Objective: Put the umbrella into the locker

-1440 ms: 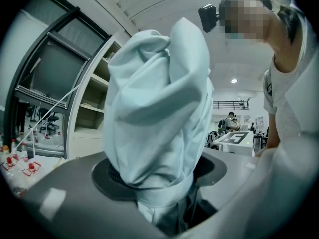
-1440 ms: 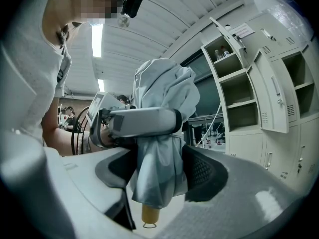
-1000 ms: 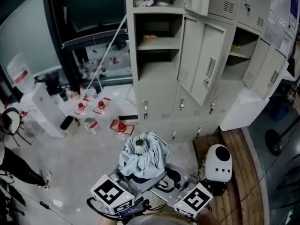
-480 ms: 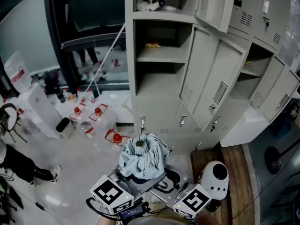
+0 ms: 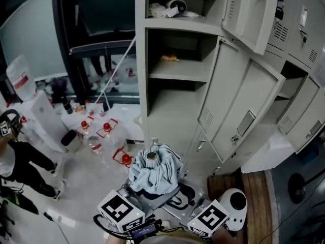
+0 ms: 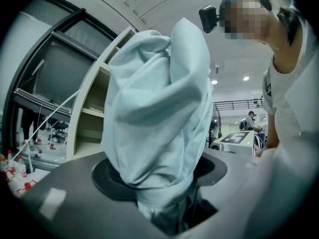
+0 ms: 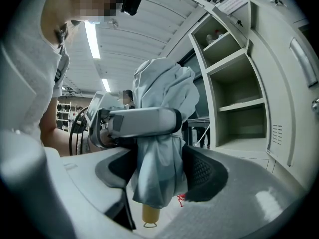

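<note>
Umbrella: folded, held upright before the open locker, ready for insertion.
Left gripper: jaws wide, clamping the fabric bundle.
Right gripper: jaws squeezing the lower folds, likely steadying.

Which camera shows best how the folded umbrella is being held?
The right gripper view: the umbrella stands upright between the right gripper's jaws, with the left gripper clamped across it higher up. The left gripper view shows only fabric close up; the head view only its top above both grippers.
</note>
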Demonstrator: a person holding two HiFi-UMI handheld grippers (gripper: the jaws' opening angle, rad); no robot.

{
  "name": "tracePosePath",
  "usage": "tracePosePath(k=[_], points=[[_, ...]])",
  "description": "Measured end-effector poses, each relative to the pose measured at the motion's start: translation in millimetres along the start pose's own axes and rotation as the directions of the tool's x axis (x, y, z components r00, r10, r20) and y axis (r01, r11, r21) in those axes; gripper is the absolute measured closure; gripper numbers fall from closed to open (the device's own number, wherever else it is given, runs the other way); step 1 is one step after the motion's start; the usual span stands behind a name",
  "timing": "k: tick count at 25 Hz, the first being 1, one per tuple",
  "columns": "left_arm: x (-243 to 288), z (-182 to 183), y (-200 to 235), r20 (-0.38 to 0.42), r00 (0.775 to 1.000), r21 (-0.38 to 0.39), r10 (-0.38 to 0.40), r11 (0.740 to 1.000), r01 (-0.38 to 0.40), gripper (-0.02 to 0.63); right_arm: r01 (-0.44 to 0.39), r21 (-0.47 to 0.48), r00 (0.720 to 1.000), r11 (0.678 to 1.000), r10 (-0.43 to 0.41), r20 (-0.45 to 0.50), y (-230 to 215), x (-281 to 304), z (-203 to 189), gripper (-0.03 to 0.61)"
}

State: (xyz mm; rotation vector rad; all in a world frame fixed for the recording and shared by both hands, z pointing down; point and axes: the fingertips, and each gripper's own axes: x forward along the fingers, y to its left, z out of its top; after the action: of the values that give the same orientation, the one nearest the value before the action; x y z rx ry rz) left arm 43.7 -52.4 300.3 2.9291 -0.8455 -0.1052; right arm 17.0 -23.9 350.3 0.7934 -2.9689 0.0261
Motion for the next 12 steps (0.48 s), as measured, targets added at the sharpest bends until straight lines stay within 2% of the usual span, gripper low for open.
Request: tracePosePath(k=[5, 12], points=[[15, 1, 11, 0.004, 1.0, 0.005, 0.011, 1.0, -0.011, 0.295, -0.007, -0.014, 1.0, 1.0, 0.007, -0.002, -17, 4, 3, 0.302], [26, 4, 19, -0.007, 1.0, 0.015, 0.017, 1.0, -0.017, 0.295, 0.023, 0.0, 1.0, 1.0, -0.023, 0.017, -33, 4, 5, 0.308]])
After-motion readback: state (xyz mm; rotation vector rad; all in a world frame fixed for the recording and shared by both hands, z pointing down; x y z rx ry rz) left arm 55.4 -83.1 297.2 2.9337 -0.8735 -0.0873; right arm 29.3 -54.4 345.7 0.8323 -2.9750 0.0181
